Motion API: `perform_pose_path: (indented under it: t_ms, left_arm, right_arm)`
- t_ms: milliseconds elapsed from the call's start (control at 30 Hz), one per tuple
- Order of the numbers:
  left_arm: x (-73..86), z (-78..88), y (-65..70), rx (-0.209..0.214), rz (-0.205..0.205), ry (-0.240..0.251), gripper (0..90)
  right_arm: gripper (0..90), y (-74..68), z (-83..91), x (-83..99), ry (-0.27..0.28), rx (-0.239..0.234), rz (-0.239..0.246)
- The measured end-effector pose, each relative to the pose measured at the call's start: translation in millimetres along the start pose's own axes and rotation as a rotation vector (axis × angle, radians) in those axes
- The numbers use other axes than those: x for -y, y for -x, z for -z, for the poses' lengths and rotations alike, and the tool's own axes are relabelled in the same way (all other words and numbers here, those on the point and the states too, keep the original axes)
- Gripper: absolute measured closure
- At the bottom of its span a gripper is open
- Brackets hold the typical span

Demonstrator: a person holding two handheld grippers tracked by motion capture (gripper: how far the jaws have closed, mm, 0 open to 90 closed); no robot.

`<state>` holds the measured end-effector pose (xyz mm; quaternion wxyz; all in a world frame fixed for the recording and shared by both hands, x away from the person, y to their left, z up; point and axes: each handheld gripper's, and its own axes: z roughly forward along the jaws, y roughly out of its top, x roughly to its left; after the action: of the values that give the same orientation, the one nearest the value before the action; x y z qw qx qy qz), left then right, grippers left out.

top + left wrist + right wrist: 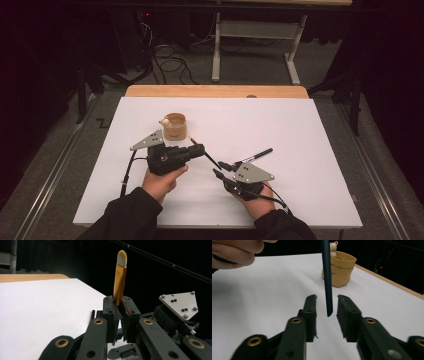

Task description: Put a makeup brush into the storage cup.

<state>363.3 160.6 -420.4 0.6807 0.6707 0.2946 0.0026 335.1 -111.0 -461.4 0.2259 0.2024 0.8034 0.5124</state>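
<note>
White board (300, 125) covers your desk, wooden strip along the far edge, dark room w/ cables and a metal stand behind. Your left gripper (199, 149) sits near the middle of the board, a bit toward the near edge, jaws clenched on a makeup brush (119, 281): gold ferrule and pale bristle tip stick out past the pads in the left gripper view, dark handle runs out the other side toward your right gripper (218, 168). Right gripper's jaws are apart, released; handle end (327, 285) hangs between the pads w/o touching either, as far as the right gripper view lets you judge. Tan paper-bag-style cup (175, 126) w/ a small bear figure on its rim stands just beyond your left gripper, toward the far edge. Black pen (257, 154) lies on the board just past your right gripper, slanted toward the right edge.
</note>
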Motion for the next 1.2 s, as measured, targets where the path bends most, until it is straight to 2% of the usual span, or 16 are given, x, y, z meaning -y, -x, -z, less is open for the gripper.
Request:
perform_pose_path:
  t_ms: [233, 633, 833, 1200]
  left_arm:
    - [0.2, 1.9, -1.8, -0.019, -0.008, -0.003, 83.1]
    - [-1.5, 8.8, -7.1, -0.081, -0.043, -0.015, 83.1]
    - [-2.8, 11.6, -7.8, -0.114, -0.059, -0.016, 83.0]
    - [-6.1, 16.6, -8.5, -0.207, -0.108, -0.041, 83.0]
  right_arm:
    - [41.3, 0.2, -1.4, 0.6, 0.003, 0.011, -0.020]
    - [16.0, 6.8, 1.0, -0.9, 0.011, 0.024, -0.089]
    - [10.7, 11.5, 4.5, -2.4, 0.019, 0.040, -0.106]
    - [2.8, 24.8, 17.9, -5.3, 0.046, 0.096, -0.135]
